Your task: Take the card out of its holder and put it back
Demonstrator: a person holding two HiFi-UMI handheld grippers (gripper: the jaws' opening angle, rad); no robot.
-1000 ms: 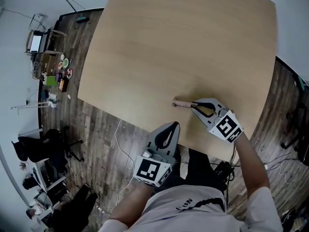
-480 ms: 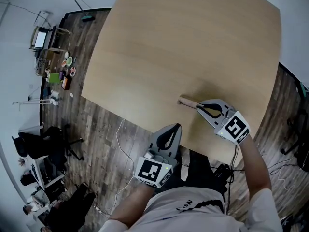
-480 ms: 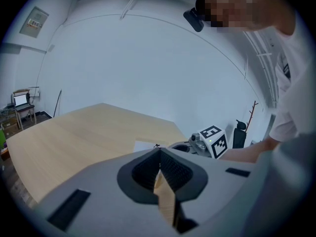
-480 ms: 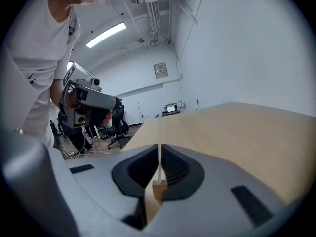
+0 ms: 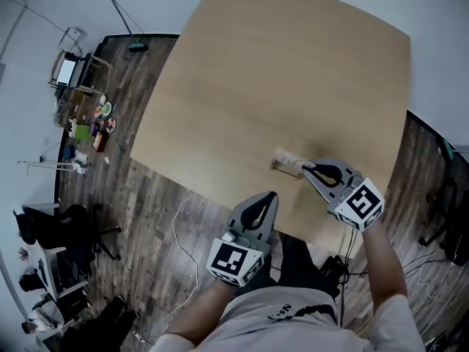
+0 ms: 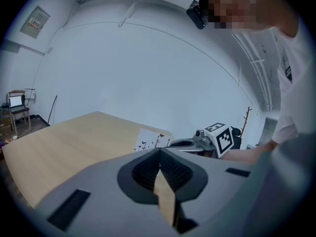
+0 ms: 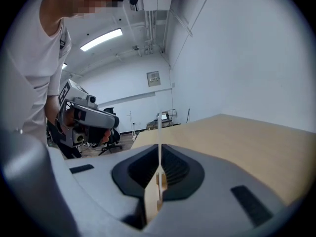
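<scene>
Pinching the thin white card [image 7: 159, 127] edge-on, the right gripper [image 5: 307, 168] has its jaws clamped on it, low over the near right part of the light wooden table [image 5: 278, 86]. Small black plant-and-bird prints mark the card's face; its lower edge is cut off. The small pale wooden holder [image 5: 286, 163] sits just below, only a sliver showing. I can't tell whether the card is seated in it. The left gripper [image 5: 273, 194] hangs off the near edge, jaws pressed together, empty.

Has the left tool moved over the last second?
No, not noticeably. The left tool still pokes over the near edge of the table, at the same spot along that edge as before.
</scene>
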